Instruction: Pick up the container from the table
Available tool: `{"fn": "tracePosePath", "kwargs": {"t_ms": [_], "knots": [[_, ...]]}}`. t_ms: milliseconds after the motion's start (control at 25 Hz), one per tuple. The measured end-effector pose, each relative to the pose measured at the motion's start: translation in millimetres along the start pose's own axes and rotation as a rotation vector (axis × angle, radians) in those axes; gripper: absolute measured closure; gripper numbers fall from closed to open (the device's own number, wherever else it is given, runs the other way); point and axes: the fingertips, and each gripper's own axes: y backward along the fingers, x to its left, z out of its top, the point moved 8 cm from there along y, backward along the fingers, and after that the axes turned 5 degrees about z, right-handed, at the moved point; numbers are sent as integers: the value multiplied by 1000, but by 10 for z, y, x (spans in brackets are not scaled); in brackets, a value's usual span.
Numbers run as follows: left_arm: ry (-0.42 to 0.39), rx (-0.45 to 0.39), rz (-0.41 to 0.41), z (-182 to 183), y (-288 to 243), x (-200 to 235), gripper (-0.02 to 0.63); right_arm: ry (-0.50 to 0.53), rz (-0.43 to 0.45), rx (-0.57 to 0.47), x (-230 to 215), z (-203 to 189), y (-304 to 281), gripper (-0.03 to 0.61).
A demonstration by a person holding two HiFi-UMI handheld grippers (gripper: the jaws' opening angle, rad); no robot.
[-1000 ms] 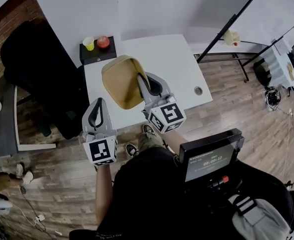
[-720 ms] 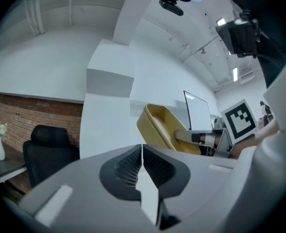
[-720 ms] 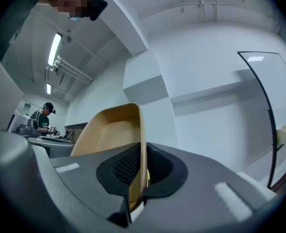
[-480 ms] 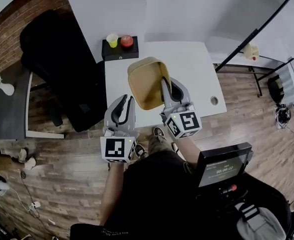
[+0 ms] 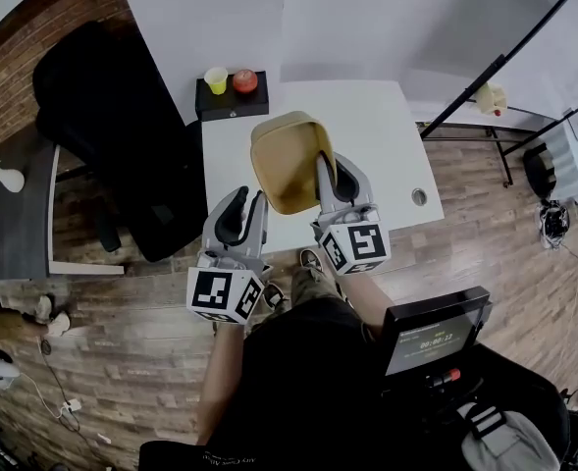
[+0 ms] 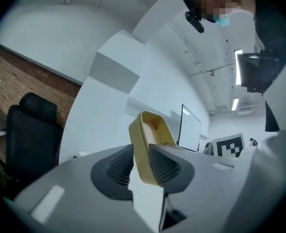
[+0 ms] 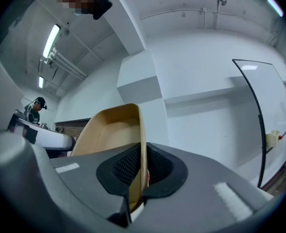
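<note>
A tan, empty container (image 5: 284, 160) hangs tilted above the white table (image 5: 367, 126). My right gripper (image 5: 325, 161) is shut on its right wall; in the right gripper view the thin wall (image 7: 109, 130) stands pinched between the pads of that gripper (image 7: 143, 166). My left gripper (image 5: 248, 202) sits by the container's near left corner. Its jaws have just been opening and stand apart. In the left gripper view the container's rim (image 6: 150, 130) shows in the gap of this gripper (image 6: 142, 164), with space left of it; the pads are not pressing on it.
A black box carrying a yellow cup (image 5: 216, 78) and a red object (image 5: 244, 80) sits at the table's far left corner. A black chair (image 5: 112, 135) stands left of the table. A whiteboard stand (image 5: 504, 67) is at the right. A small screen (image 5: 436, 337) hangs by my body.
My left gripper has come in toward the container's near left corner, rolled, and opened its jaws. The right gripper has kept its hold on the container.
</note>
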Motion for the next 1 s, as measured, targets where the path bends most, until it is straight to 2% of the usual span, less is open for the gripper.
{"fn": "tracePosePath", "kwargs": {"t_ms": [240,480,680,800,1000], "knots": [[29,40,13,4,-110,38,538,51,-21,-3,-3,64,16,546],[82,74,-41,-20,-207,-47,515,63,-42,16,-87,60,-22,551],[84,103,-36,-113,-323,-76,511,97,28,-5,34,105,-18,551],[76,120,6,-147,-366,-40,512,144,48,15,74,107,1,549],[99,138,89,-159,-413,133,575,247,143,40,200,110,11,516]]}}
